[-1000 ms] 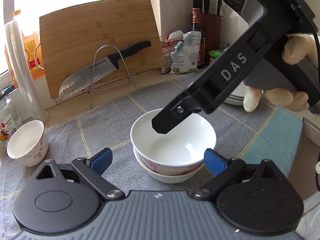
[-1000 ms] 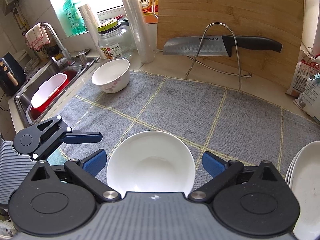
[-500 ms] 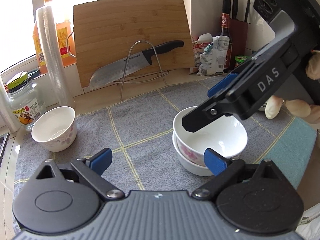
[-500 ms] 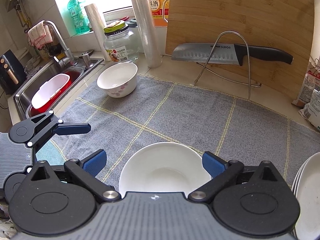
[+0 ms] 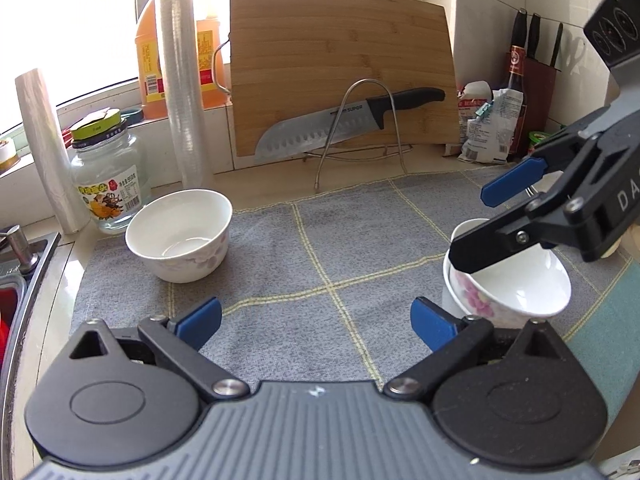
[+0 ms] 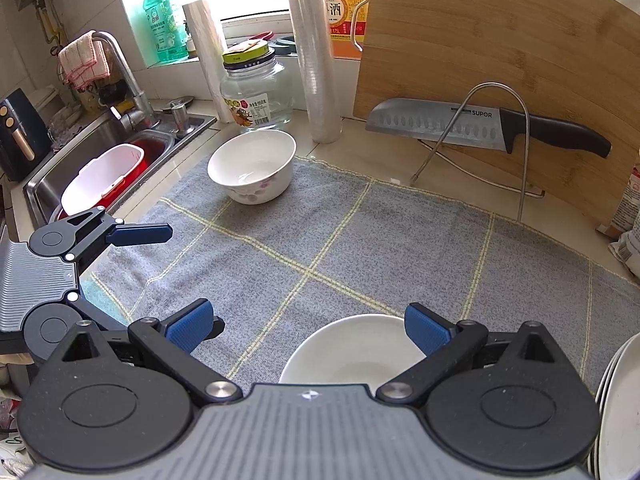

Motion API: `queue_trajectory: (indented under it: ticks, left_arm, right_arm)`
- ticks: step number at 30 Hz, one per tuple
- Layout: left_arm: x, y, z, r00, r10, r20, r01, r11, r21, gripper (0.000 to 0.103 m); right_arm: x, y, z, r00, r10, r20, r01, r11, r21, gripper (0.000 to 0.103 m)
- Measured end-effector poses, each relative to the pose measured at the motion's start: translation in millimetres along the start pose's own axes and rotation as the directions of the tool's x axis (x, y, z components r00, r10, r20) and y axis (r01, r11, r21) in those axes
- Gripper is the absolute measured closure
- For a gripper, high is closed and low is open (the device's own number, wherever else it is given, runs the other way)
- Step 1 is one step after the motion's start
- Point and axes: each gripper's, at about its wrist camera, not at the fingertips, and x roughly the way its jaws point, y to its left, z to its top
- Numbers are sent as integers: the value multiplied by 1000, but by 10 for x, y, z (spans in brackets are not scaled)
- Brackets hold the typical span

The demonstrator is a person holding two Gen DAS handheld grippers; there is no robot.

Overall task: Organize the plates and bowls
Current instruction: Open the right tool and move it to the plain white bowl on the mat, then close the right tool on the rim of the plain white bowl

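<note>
Both claws stood open and empty: the left claw [image 5: 316, 316] faced bare grey mat [image 5: 320, 240], and the right claw [image 6: 306, 324] hung over the nested floral bowls [image 6: 352, 348], one finger [image 5: 484, 252] inside the upper bowl's rim. A lone floral bowl [image 5: 180, 234] sat on the worktop mat beside the glass jar [image 5: 108, 176]. Judged from this, the left claw should pinch that bowl's near wall, one finger inside, lift it level, and lower it squarely into the stack.
</note>
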Motion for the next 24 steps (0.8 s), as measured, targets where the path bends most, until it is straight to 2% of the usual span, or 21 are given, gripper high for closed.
queue_trajectory:
  ticks: [6, 13, 20, 24]
  left_arm:
    - [34, 225, -34, 1000, 5, 7, -5, 1000, -18, 3]
    - [130, 527, -21, 998, 62, 30, -61, 997, -37, 3]
    - [384, 820, 30, 988, 153, 28, -151, 987, -52, 3]
    - [543, 937, 45, 985, 174, 20, -172, 983, -58, 3]
  right_arm:
    - [77, 145, 111, 1000, -11, 3, 11, 1000, -21, 0]
    - [212, 323, 308, 1000, -16, 18, 17, 999, -51, 0]
    - [437, 436, 562, 1000, -7, 17, 8, 997, -74, 0]
    - [633, 465, 719, 1000, -2, 8, 3, 997, -72, 0]
